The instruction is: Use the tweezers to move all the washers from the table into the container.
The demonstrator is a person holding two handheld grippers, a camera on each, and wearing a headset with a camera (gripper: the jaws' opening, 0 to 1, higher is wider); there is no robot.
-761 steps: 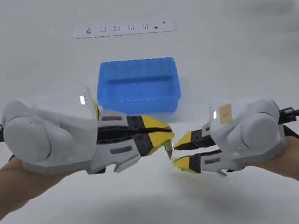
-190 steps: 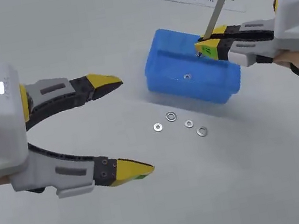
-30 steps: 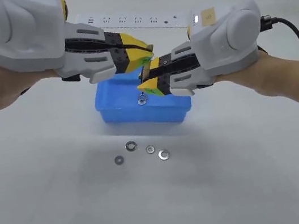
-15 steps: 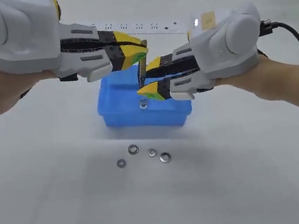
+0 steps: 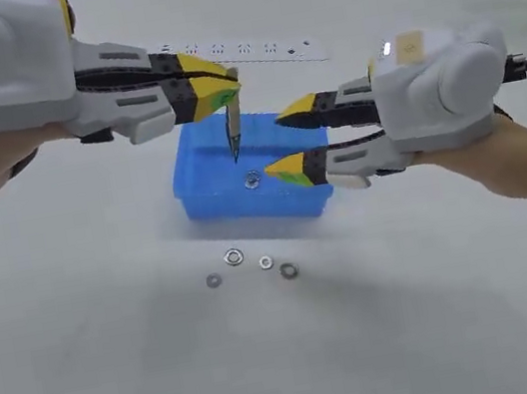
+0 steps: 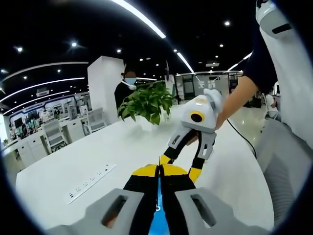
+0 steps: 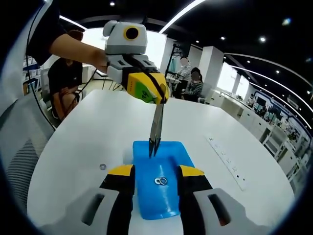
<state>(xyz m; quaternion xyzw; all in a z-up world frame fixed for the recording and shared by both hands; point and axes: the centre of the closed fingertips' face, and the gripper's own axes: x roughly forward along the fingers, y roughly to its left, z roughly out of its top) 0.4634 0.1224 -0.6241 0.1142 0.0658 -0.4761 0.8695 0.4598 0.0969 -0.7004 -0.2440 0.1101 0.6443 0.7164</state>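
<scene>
My left gripper (image 5: pixel 229 89) is shut on the top of the metal tweezers (image 5: pixel 233 133), which hang point down over the blue container (image 5: pixel 245 205). A washer (image 5: pixel 252 179) lies inside it. My right gripper (image 5: pixel 288 139) stands open just right of the tweezers, apart from them. Several washers (image 5: pixel 233 257) lie on the white table in front of the container. In the right gripper view my open right gripper (image 7: pixel 155 171) frames the container (image 7: pixel 156 205), with the tweezers (image 7: pixel 156 128) above it. In the left gripper view my left gripper (image 6: pixel 160 171) is shut.
A white power strip (image 5: pixel 239 49) lies behind the container. A potted plant (image 6: pixel 146 103) stands at the table's far end. A single washer (image 7: pixel 102 167) rests left of the container. People sit beyond the table (image 7: pixel 73 147). Cables trail from both grippers.
My right gripper has opened and drawn back to the right, off the tweezers. The left gripper now holds them alone, over the container. The head camera shifted slightly.
</scene>
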